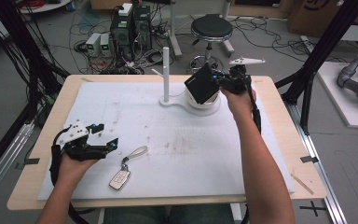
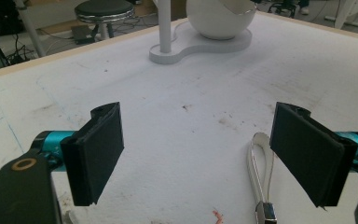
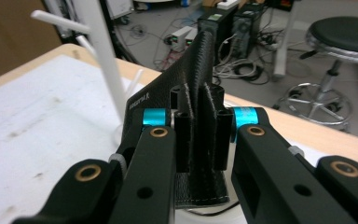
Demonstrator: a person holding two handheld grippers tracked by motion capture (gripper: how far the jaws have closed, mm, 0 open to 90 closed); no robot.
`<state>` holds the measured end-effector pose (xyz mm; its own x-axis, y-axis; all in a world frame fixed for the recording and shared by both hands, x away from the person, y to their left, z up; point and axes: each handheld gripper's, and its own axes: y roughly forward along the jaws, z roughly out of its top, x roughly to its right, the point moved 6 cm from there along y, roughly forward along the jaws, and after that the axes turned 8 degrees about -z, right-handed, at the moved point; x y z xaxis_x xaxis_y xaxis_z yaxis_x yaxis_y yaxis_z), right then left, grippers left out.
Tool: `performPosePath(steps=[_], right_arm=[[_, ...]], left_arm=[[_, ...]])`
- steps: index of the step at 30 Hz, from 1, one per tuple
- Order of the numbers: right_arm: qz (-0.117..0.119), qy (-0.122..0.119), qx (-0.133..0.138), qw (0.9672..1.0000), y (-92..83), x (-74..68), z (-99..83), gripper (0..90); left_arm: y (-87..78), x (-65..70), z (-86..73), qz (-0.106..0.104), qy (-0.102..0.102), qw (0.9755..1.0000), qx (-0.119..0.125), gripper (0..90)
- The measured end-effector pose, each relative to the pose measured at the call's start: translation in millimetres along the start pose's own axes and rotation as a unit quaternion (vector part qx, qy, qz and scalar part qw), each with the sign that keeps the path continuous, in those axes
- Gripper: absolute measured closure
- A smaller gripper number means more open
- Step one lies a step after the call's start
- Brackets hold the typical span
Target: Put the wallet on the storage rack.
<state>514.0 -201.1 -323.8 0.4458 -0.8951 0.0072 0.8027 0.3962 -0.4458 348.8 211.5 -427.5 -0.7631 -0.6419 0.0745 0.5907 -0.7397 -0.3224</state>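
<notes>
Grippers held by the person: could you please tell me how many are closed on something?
1: the right gripper clamps a black wallet above the white bowl. The left gripper rests open near the key fob.

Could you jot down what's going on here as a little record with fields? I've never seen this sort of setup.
Right hand-held gripper: shut on a black wallet, held in the air above the white bowl
Left hand-held gripper: open, resting low over the table, nothing between its jaws
White stand: upright post with pegs, sharing a base with the bowl
Car key: lying flat with its strap, near the left hand-held gripper
Table: white mat with faint stains
</notes>
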Motion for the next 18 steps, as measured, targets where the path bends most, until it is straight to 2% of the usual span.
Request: performPosePath(steps=[5,11,18], right_arm=[[-0.016,0.004,0.004,0.9999,3.2,10.9,3.0,84.4],[-0.030,0.005,-0.005,0.9995,10.7,20.2,0.0,84.3],[-0.041,-0.002,-0.015,0.9990,19.0,22.3,-4.0,84.3]], left_arm=[[-0.3,-0.6,0.0,0.001,0.001,1.0000,0.000,17.4],[0.0,0.0,-0.4,-0.001,-0.001,1.0000,-0.001,17.4],[0.2,0.0,-0.5,-0.001,0.000,1.0000,-0.002,17.4]])
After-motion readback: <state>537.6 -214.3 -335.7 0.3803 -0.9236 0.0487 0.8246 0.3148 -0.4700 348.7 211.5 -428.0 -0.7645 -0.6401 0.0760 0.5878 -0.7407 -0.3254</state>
